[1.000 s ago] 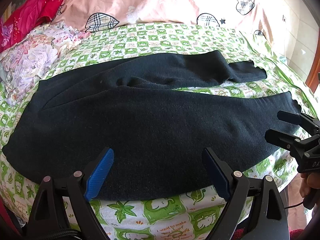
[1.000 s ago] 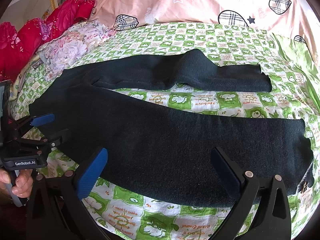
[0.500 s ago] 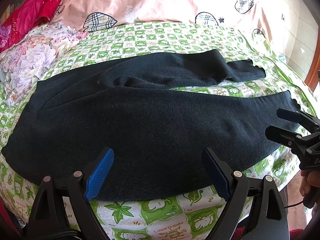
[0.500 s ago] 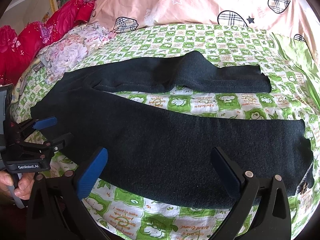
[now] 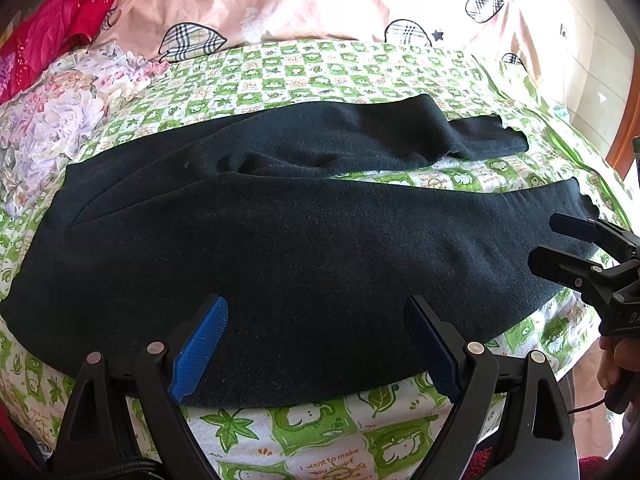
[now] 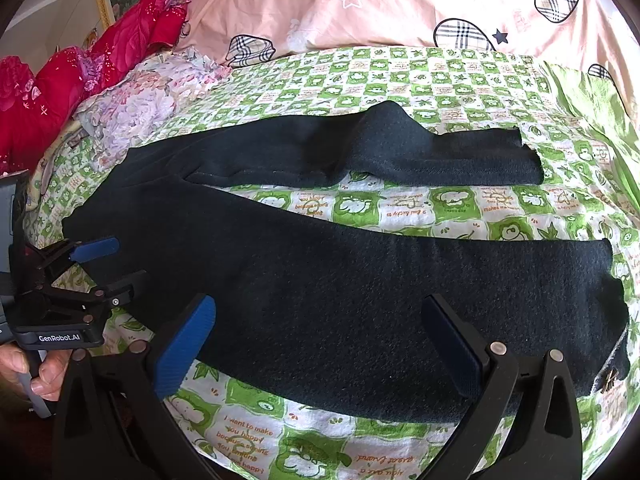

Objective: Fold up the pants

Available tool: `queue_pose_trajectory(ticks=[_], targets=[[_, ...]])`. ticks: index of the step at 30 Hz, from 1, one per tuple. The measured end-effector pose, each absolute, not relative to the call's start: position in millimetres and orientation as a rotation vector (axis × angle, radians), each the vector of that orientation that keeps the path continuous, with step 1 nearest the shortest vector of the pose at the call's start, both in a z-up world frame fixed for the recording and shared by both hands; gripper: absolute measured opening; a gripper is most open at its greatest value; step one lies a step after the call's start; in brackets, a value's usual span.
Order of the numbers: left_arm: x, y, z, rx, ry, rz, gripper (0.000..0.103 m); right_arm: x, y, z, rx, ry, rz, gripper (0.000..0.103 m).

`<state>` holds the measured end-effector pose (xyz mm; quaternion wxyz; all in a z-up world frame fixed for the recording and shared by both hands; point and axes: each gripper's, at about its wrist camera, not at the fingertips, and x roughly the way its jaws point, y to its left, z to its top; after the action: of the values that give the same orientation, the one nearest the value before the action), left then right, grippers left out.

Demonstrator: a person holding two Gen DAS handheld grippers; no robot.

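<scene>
Dark pants lie spread on the bed, legs splayed apart. The left gripper and right gripper hover wide open over the near leg, holding nothing. Pinching only the top layer could drag the fleece and bunch the fold.

A bed sheet in green and white checks covers the bed, printed with little cartoon animals, leaves and lines of text near the front edge. Behind it runs a pink quilt dotted with plaid hearts and small stars. At the far left sits a floral pillow in pale purple and white, frilled along its edge, and beyond that a red cloth with sparkly spots lies bunched up. A plain green fabric drapes at the right side.
</scene>
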<state>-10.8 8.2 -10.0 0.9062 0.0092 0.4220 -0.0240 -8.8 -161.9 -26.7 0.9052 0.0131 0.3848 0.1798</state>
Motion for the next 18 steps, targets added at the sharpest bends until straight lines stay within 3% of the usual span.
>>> queue_pose_trajectory(ticks=[8, 18], targets=[[-4.4, 7.2, -9.4, 0.036, 0.882, -0.071, 0.091, -5.3, -167.7, -22.7, 0.129, 0.678, 0.417, 0.103], [28.8, 11.1, 2.4, 0.033, 0.899, -0.123, 0.091, 21.9, -194.4, -8.3, 0.108, 0.7, 0.358, 0.103]])
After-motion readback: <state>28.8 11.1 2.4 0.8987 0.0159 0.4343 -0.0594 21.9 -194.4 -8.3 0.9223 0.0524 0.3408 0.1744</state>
